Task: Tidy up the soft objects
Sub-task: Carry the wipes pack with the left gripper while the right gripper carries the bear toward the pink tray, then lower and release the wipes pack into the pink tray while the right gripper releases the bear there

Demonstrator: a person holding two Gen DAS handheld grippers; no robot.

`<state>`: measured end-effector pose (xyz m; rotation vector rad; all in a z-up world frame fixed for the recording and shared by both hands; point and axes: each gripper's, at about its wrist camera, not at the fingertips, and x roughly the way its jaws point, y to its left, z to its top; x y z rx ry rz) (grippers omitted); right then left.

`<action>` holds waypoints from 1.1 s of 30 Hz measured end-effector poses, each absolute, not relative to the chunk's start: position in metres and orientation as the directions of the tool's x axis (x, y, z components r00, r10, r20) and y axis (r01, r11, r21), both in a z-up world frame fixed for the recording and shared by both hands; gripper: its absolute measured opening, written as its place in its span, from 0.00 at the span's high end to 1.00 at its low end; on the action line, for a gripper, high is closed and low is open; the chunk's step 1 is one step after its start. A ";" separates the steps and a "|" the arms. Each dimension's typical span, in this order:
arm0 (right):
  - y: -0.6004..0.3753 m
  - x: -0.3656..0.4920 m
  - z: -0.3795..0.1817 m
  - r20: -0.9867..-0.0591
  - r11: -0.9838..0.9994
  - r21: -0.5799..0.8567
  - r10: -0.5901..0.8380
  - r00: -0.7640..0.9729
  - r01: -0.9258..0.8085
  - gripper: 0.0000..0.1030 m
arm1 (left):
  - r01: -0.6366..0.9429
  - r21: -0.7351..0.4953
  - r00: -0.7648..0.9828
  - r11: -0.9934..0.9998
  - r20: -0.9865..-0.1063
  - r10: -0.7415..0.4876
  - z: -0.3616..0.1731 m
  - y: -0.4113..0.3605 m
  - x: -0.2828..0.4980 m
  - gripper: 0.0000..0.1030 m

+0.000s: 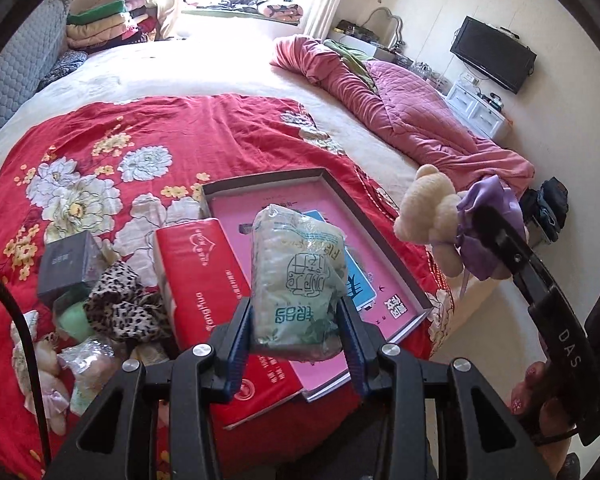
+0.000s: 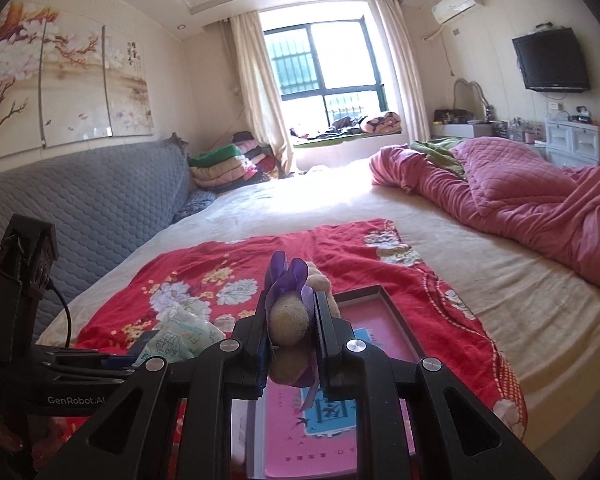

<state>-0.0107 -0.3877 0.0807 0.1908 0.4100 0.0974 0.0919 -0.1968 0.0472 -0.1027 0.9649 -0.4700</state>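
Note:
My left gripper (image 1: 298,316) is shut on a pale green plastic tissue pack (image 1: 296,264), held up above a shallow box with a pink inside (image 1: 388,240). The right gripper (image 2: 292,320) is shut on a cream teddy bear with a purple bow (image 2: 290,316); in the left wrist view that bear (image 1: 424,216) hangs at the box's right edge. The tissue pack (image 2: 180,338) also shows at the left of the right wrist view. A red tissue pack (image 1: 204,292) lies against the box's left side, and a blue card (image 1: 356,276) lies inside the box.
On the red flowered cloth (image 1: 180,140) to the left lie a leopard-print scrunchie (image 1: 124,304), a dark box (image 1: 66,268), a green soft piece (image 1: 74,320) and small plush toys (image 1: 44,376). A pink quilt (image 1: 412,108) is heaped at the bed's far right.

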 end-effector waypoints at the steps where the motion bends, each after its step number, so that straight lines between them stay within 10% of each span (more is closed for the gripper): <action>1: -0.392 -0.010 0.078 -0.395 0.977 0.207 0.120 0.911 -0.039 0.82 | 0.348 -0.280 0.473 0.895 -0.771 -0.426 0.044 -0.204 0.094 0.59; 33: -0.427 0.035 -0.039 -0.671 0.993 -0.006 -0.088 0.736 0.114 0.81 | 0.457 -0.165 0.302 0.874 -0.896 -0.327 -0.037 -0.291 0.112 0.59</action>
